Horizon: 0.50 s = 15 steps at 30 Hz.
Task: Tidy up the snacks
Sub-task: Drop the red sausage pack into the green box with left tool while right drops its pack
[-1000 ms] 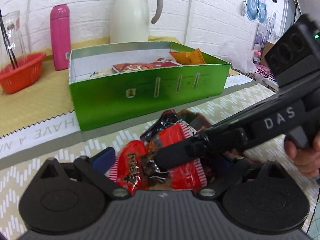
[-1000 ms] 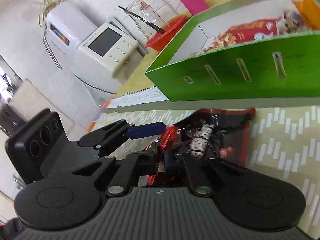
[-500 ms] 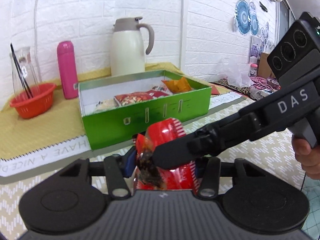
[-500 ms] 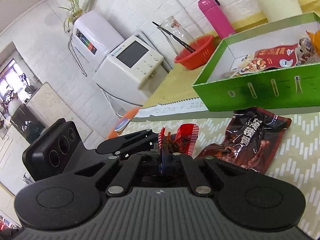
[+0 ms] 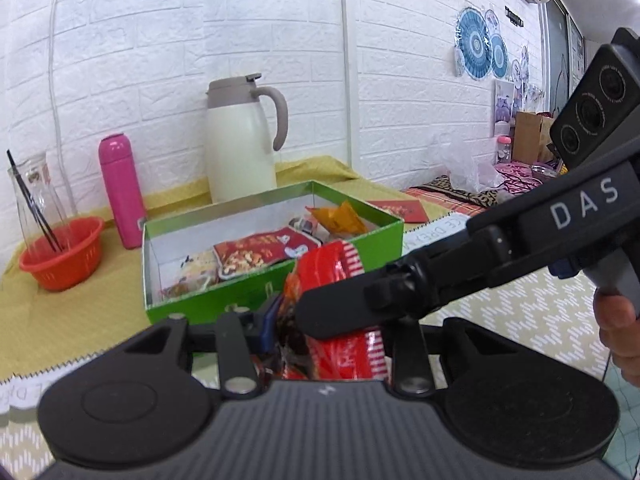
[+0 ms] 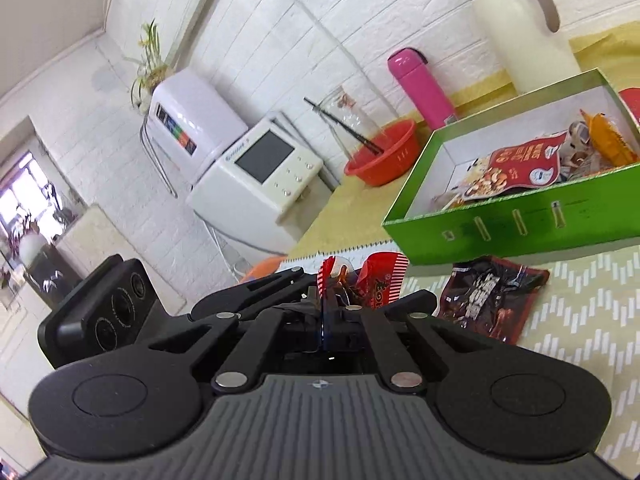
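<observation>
A red snack packet (image 5: 332, 264) hangs above the patterned table, in front of the green box (image 5: 180, 308). My left gripper (image 5: 334, 328) has it between its jaws, which are closing, and the pads touch its sides. My right gripper (image 5: 316, 312) reaches in from the right, shut on the same packet. In the right wrist view the red packet (image 6: 380, 280) sticks up past the shut right gripper (image 6: 324, 300), with the left gripper (image 6: 304, 280) just beyond. A dark brown snack packet (image 6: 492, 296) lies flat before the green box (image 6: 520, 236), which holds several snack bags.
Behind the box stand a white jug (image 5: 240, 148), a pink bottle (image 5: 122, 192) and a red basket (image 5: 60, 252) on the yellow cloth. A white appliance (image 6: 256, 184) stands off the table's left end. A person's hand (image 5: 616, 320) grips the right handle.
Both grippers have risen with the red packet, lifting it off the table. The left jaws have narrowed onto it. The dark brown packet stays on the table.
</observation>
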Each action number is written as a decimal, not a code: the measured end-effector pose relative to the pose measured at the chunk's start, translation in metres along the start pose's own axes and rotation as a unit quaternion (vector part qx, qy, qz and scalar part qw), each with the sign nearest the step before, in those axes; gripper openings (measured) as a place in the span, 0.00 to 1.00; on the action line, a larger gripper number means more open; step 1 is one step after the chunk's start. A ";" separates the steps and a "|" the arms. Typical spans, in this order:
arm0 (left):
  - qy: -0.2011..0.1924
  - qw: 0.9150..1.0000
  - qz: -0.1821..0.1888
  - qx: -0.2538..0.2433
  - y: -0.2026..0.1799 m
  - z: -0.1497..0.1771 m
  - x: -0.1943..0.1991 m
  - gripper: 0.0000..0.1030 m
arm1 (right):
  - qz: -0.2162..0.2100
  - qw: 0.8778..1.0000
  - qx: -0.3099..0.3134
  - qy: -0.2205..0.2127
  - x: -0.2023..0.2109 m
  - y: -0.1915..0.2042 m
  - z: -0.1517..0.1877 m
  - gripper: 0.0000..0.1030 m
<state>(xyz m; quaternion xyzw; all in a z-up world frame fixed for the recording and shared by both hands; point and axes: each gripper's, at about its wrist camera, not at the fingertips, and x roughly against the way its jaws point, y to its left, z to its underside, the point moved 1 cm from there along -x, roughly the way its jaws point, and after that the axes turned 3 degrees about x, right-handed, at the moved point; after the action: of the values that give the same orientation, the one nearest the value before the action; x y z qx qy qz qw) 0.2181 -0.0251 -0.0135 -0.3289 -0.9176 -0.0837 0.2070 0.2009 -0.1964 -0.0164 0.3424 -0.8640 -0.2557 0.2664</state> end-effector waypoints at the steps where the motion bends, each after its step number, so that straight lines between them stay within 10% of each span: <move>1: -0.002 1.000 -0.002 0.000 0.002 -0.005 -0.005 0.27 | 0.002 1.000 -0.004 -0.006 0.000 -0.003 -0.007 0.01; 11: 0.004 0.999 -0.036 0.028 0.032 -0.054 -0.091 0.34 | 0.045 0.992 -0.079 -0.090 -0.014 -0.067 -0.062 0.01; 15: 0.024 0.995 -0.096 0.017 0.038 -0.051 -0.111 0.64 | 0.056 0.984 -0.108 -0.131 -0.015 -0.095 -0.068 0.02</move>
<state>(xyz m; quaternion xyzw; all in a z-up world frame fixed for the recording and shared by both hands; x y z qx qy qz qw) 0.3369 -0.0735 -0.0154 -0.2334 -0.9411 -0.0953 0.2254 0.2966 -0.2638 -0.0306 0.2259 -0.8765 -0.3747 0.2006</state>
